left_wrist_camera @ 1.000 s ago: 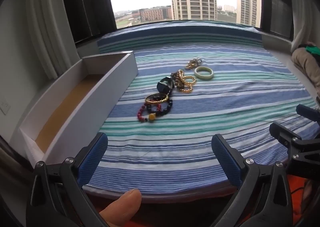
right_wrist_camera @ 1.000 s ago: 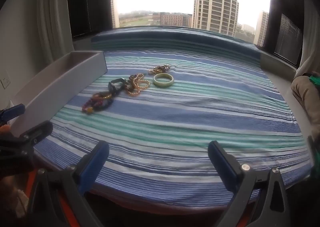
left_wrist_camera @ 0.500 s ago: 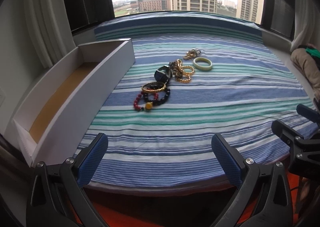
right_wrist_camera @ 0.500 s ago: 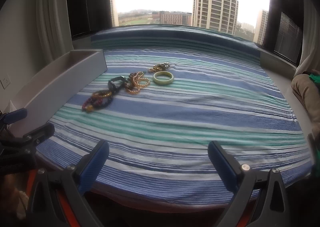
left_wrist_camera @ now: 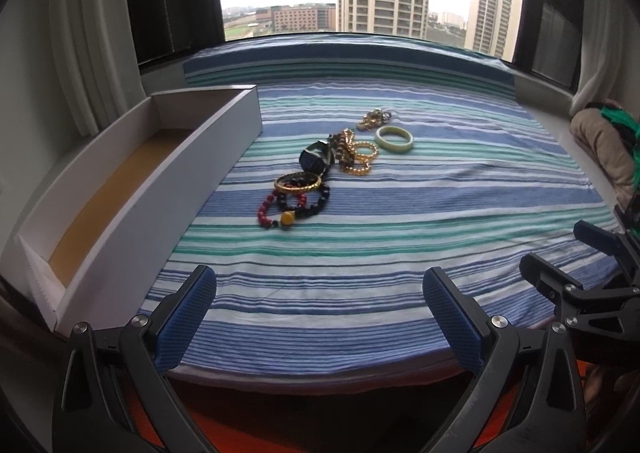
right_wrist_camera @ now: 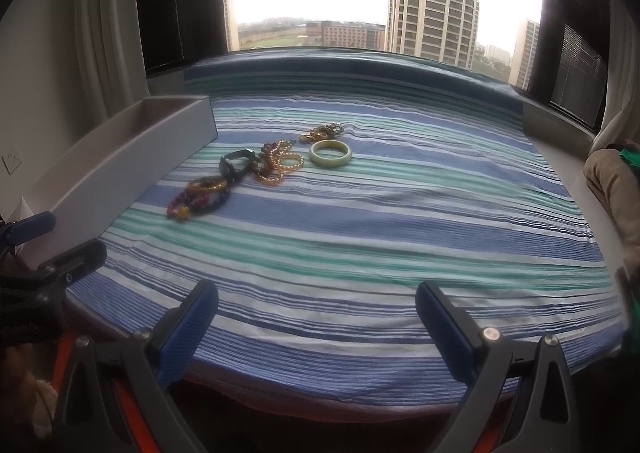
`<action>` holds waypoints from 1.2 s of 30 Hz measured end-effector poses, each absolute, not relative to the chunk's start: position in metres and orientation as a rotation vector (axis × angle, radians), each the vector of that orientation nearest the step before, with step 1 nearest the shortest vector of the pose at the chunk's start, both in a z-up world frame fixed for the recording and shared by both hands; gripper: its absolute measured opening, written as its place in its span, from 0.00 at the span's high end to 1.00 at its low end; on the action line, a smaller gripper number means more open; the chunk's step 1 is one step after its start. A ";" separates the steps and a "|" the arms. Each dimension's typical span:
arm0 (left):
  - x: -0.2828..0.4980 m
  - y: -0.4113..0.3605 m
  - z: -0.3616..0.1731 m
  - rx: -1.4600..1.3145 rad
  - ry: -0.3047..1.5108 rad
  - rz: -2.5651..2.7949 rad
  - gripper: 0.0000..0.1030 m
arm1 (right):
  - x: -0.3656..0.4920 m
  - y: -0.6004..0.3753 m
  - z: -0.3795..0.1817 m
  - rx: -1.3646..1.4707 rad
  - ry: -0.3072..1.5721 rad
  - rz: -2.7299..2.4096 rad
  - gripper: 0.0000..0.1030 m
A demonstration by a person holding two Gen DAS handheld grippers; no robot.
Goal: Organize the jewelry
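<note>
Jewelry waited in a loose row on the striped cloth as we held both tools wide open and empty at its near edge.

Our left gripper and right gripper gripped nothing. Beaded bracelets, a dark watch, gold chains and a pale green bangle lay just right of the long white box.

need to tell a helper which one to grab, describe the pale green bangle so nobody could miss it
On the striped bedspread, right of the long white box, jewelry lies in a row. The pale green bangle sits at its far right end, beside the gold bead strands: one smooth, solid ring, not beaded.
</note>
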State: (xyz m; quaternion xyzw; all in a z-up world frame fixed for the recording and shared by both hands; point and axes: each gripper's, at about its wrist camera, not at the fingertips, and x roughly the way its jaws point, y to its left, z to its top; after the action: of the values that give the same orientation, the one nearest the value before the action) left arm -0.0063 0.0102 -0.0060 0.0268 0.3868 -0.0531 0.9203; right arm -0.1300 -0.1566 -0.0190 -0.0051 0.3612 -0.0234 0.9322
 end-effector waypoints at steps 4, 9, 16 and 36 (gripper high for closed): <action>-0.009 0.007 -0.005 0.071 0.784 -0.115 0.00 | -0.129 -0.155 -0.021 -0.010 0.749 -0.044 0.02; -0.007 0.006 -0.002 0.063 0.787 -0.107 0.00 | -0.131 -0.156 -0.019 -0.010 0.742 -0.040 0.02; -0.006 0.009 -0.004 0.053 0.792 -0.098 0.00 | -0.131 -0.158 -0.020 -0.004 0.747 -0.041 0.02; -0.006 0.014 -0.011 0.055 0.797 -0.084 0.00 | -0.130 -0.156 -0.021 -0.021 0.746 -0.038 0.02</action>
State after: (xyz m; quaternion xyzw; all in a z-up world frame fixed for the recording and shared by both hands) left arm -0.0060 0.0135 -0.0109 0.0266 0.3880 -0.0410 0.9204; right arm -0.1302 -0.1564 -0.0207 -0.0102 0.3646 -0.0186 0.9309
